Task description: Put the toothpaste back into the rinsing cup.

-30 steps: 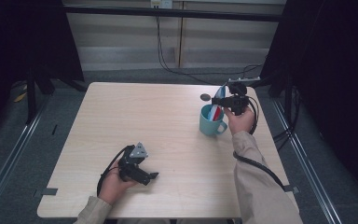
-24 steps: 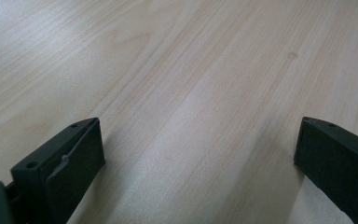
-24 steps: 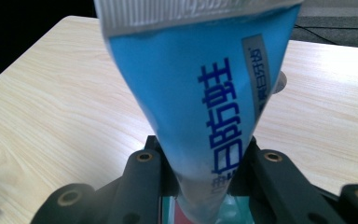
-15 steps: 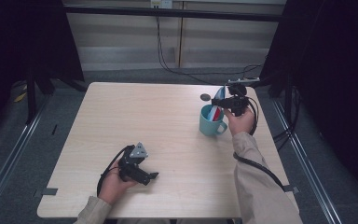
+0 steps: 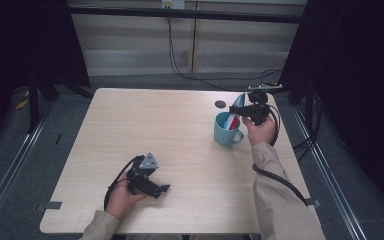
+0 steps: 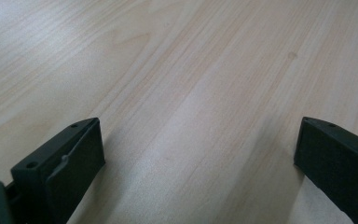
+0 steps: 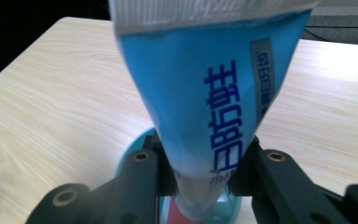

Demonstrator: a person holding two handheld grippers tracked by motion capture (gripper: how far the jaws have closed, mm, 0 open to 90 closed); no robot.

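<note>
A: High view, item one: pale wood desk (image 5: 180,135). Landmark for all places: the teal mug (image 5: 226,131), standing upright toward the desk's far right part, handle turned to the near right.

B: Item two?

A: Toothpaste tube (image 5: 236,111), blue with a white crimped end and a red lower part. It stands tilted in the mug, crimped end up and leaning away past the mug's far rim. In the right gripper view the tube (image 7: 214,93) shows dark blue print, and its red lower end sits inside the mug (image 7: 135,154).

B: Right gripper?

A: Right gripper (image 5: 247,111), just beyond the mug on its right, held in the right hand (image 5: 261,131). The right gripper view shows the jaws clamped on the tube's lower half, one on each side, directly above the mug's mouth.

B: Left gripper?

A: Left gripper (image 5: 152,189), well apart from the mug, toward the desk's near left, held low in the left hand (image 5: 122,197). In the left gripper view the jaws stand wide apart with bare desk (image 6: 191,84) between them.

B: Other entries?

A: A small dark round spot (image 5: 220,104) on the desk just beyond the mug.
</note>
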